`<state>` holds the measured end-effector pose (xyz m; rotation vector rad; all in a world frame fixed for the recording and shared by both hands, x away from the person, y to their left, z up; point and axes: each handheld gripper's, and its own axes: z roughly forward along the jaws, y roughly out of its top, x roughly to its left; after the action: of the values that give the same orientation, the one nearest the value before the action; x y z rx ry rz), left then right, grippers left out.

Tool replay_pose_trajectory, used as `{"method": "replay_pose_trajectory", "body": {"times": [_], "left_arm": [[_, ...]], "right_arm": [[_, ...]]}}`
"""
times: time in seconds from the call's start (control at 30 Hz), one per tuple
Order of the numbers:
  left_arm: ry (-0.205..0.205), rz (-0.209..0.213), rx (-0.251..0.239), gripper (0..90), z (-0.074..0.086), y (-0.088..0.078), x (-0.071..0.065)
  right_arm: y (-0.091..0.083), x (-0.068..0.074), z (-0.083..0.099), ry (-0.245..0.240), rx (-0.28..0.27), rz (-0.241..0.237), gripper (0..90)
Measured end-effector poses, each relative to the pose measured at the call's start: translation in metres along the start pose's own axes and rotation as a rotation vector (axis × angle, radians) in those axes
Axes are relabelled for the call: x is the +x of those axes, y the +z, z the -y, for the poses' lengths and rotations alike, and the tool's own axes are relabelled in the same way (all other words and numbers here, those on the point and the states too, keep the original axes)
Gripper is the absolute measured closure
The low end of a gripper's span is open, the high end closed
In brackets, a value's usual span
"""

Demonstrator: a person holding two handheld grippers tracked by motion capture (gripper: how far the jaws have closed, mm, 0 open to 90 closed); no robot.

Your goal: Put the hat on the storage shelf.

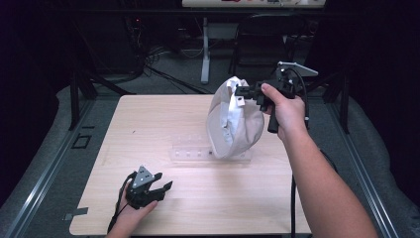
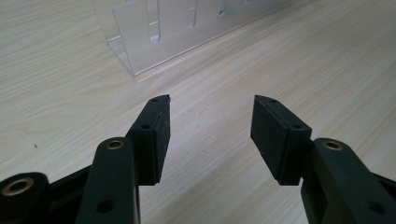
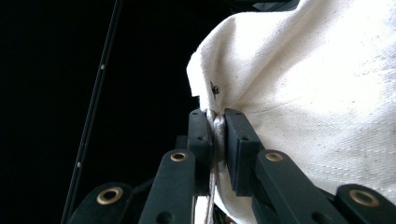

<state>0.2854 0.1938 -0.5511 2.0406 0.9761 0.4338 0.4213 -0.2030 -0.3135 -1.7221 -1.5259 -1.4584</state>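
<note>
A pale wooden surface (image 1: 163,124) seen from above, with a clear plastic rack (image 1: 190,151) lying across its middle. The rack is the landmark here. At the rack's right end, a white cloth cap (image 1: 233,119) hangs in the air, its lower edge at or just above the rack's right end; whether it touches the rack cannot be told. The person's right hand (image 1: 287,111) comes in from the right, above and behind the rack, holding the right claw (image 1: 241,90), which points left into the top of the cap. In the right gripper view, that claw (image 3: 215,126) is pinched tight on a fold of the cap's white fabric (image 3: 303,84), the cloth squeezed between its two black pads, with a small dark eyelet (image 3: 215,88) just above the grip. The left claw (image 1: 166,186) lies on the surface in front of the rack and to its left, well apart from the cap, held in the person's left hand (image 1: 131,210). In the left gripper view, this claw (image 2: 210,121) stands wide open with nothing between its pads, pointing across bare wood toward the rack's near corner (image 2: 140,42).
</note>
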Motion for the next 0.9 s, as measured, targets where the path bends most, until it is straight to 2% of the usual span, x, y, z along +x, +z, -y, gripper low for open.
{"method": "replay_pose_trajectory", "body": {"times": [0.2,0.23,0.27,0.3,0.33,0.4,0.43,0.5,0.53,0.63,0.77,0.87,0.9], "left_arm": [[0.004,0.003,0.003,47.7,0.0,0.0,-0.001],[-0.016,0.024,-0.001,47.7,-0.001,0.001,-0.003],[-0.016,0.024,-0.001,47.8,-0.001,0.001,-0.003],[-0.034,0.055,-0.008,47.8,-0.003,0.002,-0.004],[-0.033,0.076,-0.01,47.8,-0.006,0.002,-0.006],[-0.028,0.087,-0.026,47.7,-0.012,0.002,-0.012],[-0.026,0.097,-0.03,47.7,-0.014,0.002,-0.015],[-0.015,0.107,-0.036,47.3,-0.02,0.005,-0.02],[0.004,0.096,-0.031,46.9,-0.026,0.01,-0.025],[0.02,0.098,-0.034,46.8,-0.031,0.015,-0.028],[0.093,0.054,-0.037,47.0,-0.049,0.029,-0.043],[0.114,0.058,-0.05,47.3,-0.065,0.041,-0.054],[0.114,0.058,-0.05,47.4,-0.065,0.041,-0.054]], "right_arm": [[0.004,-0.003,-0.004,0.014,-0.025,0.01,81.8],[0.005,-0.004,-0.004,0.014,-0.029,0.018,81.8],[0.005,-0.004,-0.004,0.014,-0.029,0.018,81.8],[0.005,-0.004,-0.004,0.012,-0.034,0.024,81.8],[0.006,-0.005,-0.004,0.008,-0.034,0.03,81.8],[0.006,-0.007,-0.005,0.012,-0.035,0.044,81.8],[0.007,-0.01,-0.005,0.025,-0.048,0.036,81.8],[0.007,-0.013,-0.005,0.029,-0.051,0.031,81.7],[0.007,-0.013,-0.005,0.03,-0.053,0.03,81.7],[0.007,-0.014,-0.005,0.035,-0.054,0.027,81.8],[0.009,-0.013,-0.005,0.03,-0.052,0.03,81.8],[0.012,-0.014,-0.005,0.032,-0.051,0.04,81.7],[0.012,-0.014,-0.005,0.032,-0.051,0.04,81.7]]}}
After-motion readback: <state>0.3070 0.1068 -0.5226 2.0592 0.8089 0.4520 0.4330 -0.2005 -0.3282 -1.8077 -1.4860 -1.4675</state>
